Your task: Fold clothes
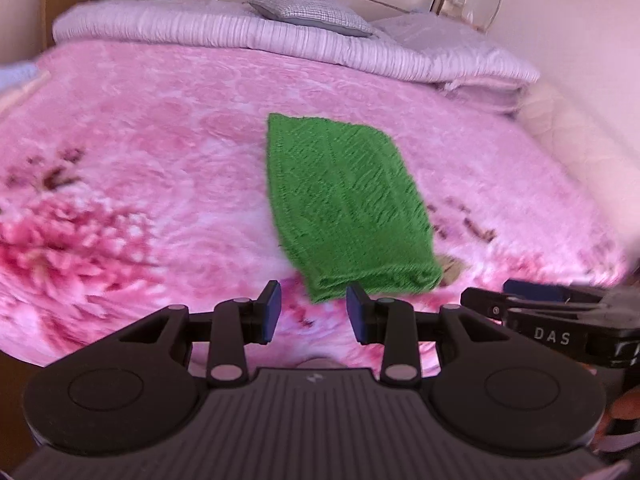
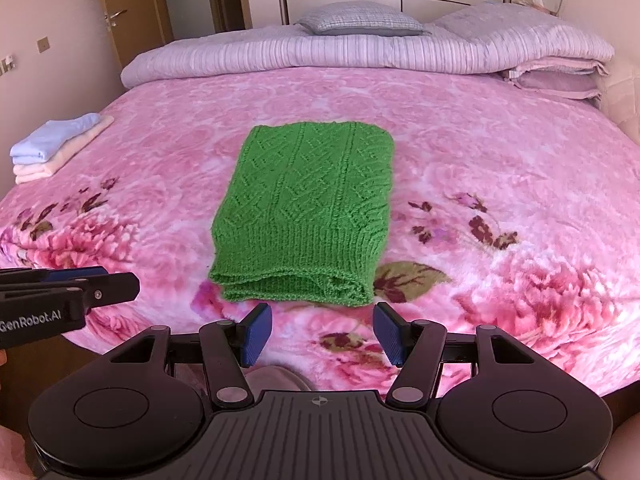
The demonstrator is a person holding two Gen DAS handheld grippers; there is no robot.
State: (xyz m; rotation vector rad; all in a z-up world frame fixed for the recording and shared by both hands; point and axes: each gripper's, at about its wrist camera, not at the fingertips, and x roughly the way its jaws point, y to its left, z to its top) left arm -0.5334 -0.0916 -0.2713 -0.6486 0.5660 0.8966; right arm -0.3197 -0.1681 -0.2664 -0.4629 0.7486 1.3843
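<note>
The green knitted garment (image 2: 304,216) lies folded in a thick rectangle in the middle of the bed (image 2: 500,152), on the pink flowered blanket. Its long axis runs away from the grippers toward the pillows, and its near short end, where the layers show, is just in front of the right gripper (image 2: 322,334). This gripper points straight at that end and seems the nearer one; its jaws stand wide and hold nothing. The left gripper (image 1: 314,312) is beside it, a little to the left of the garment's corner, about half open and also empty. One green garment is counted, two grippers, and one small pile of folded light clothes (image 2: 56,144) at the left edge of the bed.
</note>
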